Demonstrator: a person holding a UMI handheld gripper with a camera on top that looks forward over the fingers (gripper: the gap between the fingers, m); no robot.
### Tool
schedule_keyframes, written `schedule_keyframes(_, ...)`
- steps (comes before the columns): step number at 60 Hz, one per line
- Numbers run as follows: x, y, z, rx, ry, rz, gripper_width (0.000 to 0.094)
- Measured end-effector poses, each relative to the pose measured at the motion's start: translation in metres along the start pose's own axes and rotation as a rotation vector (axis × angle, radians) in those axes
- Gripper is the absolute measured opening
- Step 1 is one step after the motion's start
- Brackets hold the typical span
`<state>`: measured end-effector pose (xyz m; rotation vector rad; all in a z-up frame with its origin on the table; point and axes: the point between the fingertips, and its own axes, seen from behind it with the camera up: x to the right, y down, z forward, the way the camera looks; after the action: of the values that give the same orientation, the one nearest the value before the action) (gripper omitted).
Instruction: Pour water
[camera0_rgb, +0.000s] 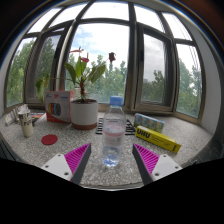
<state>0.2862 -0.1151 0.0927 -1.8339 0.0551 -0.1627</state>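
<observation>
A bay window (110, 50) curves well beyond the gripper (112, 160), trees showing through its panes. The speckled countertop (190, 135) runs under it. Beyond the fingers to the left stands a potted plant (83, 95) in a white pot. A clear water bottle (114, 133) with a pale cap stands upright between the parted fingers, gaps either side. A yellow box (157, 141), perhaps a carton, lies ahead right. A red disc (49, 139) lies ahead left.

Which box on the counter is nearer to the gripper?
The yellow box, lying flat just right of the water bottle. The pink box stands farther back beside the potted plant.
</observation>
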Motion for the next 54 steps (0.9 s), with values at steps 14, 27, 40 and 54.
schedule_keyframes(14,0.002,-0.019,0.088,0.064,-0.037,0.001,0.0706)
schedule_keyframes(27,-0.001,-0.024,0.097,0.097,-0.046,0.028,0.0381)
schedule_keyframes(40,0.001,-0.026,0.090,0.099,0.013,-0.024,0.0290)
schedule_keyframes(54,0.006,-0.092,0.067,0.163,0.201,-0.190,0.0289)
